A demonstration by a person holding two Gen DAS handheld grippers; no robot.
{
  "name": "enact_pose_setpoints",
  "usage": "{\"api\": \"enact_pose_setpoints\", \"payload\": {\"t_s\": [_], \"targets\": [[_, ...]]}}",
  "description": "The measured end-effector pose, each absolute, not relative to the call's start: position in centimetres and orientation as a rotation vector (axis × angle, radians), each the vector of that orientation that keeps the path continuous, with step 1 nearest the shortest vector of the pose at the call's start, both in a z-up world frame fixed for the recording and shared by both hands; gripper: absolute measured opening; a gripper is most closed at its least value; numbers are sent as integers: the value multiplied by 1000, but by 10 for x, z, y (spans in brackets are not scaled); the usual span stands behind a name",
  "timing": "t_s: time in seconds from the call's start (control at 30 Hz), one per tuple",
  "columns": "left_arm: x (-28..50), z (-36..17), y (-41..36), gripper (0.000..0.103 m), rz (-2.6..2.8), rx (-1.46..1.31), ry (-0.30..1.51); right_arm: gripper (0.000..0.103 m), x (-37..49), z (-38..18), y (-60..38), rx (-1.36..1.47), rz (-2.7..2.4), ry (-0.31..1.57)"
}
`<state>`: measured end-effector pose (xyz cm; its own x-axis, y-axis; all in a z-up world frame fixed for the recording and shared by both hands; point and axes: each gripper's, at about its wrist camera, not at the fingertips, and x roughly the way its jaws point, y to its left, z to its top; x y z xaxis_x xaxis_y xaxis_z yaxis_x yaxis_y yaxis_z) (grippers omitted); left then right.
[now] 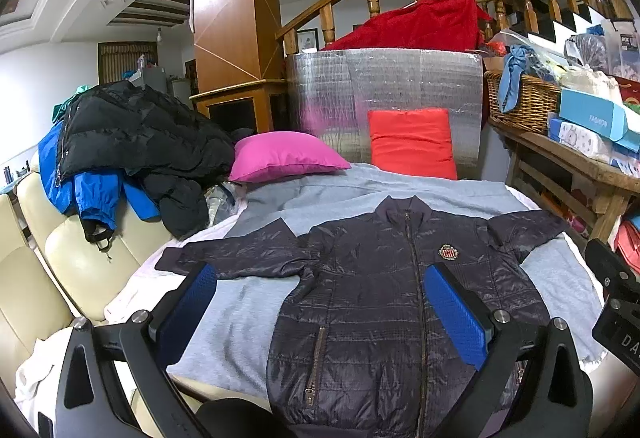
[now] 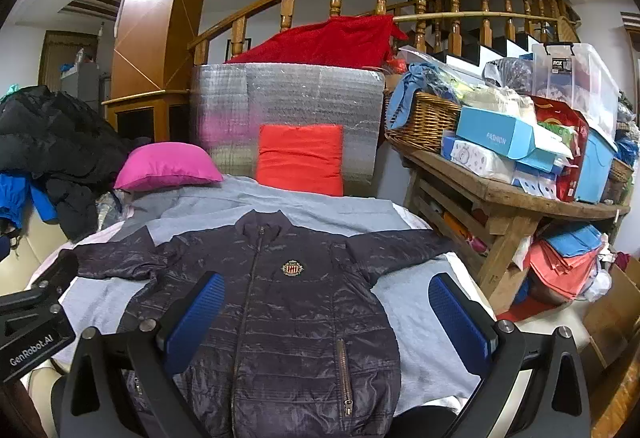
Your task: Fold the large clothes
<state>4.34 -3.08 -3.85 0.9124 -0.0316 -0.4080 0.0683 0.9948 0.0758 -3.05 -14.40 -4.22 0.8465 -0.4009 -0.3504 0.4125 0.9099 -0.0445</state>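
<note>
I am holding my left gripper and right gripper above the dark quilted jacket, both sets of jaws spread wide and gripping nothing. The jacket is lying flat, zipped, sleeves out, on the grey blanket.

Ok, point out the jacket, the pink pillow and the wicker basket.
jacket [image 1: 372,298]: left wrist view, on its quilted front beside the zip.
pink pillow [image 1: 280,154]: left wrist view, middle of its top face.
wicker basket [image 2: 428,122]: right wrist view, on its woven side wall.
</note>
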Motion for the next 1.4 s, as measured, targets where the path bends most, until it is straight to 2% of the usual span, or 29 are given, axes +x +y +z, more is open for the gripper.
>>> {"api": "enact_pose_setpoints", "payload": {"t_s": [0.47, 0.67, 0.83, 0.97, 1.13, 1.23, 1.33, 1.4], "targets": [[77, -53, -41, 103, -38, 90, 468, 103, -1, -55, -174, 52, -453, 415], [153, -103, -51, 103, -78, 70, 648, 103, 33, -71, -223, 111, -427, 457], [242, -182, -62, 103, -48, 62, 871, 103, 86, -109, -337, 356, -328, 521], [298, -228, -78, 103, -14, 57, 965, 103, 119, -166, -459, 678, -337, 503], [343, -251, -108, 103, -13, 45, 962, 103, 162, -237, -577, 1084, -235, 432], [355, -261, -118, 103, -22, 43, 961, 103, 188, -258, -616, 1188, -248, 392], [363, -274, -117, 103, -29, 27, 1003, 100, 221, -271, -644, 1206, -308, 429], [368, -277, -121, 103, -39, 31, 1007, 89, 241, -281, -659, 1218, -347, 452]]}}
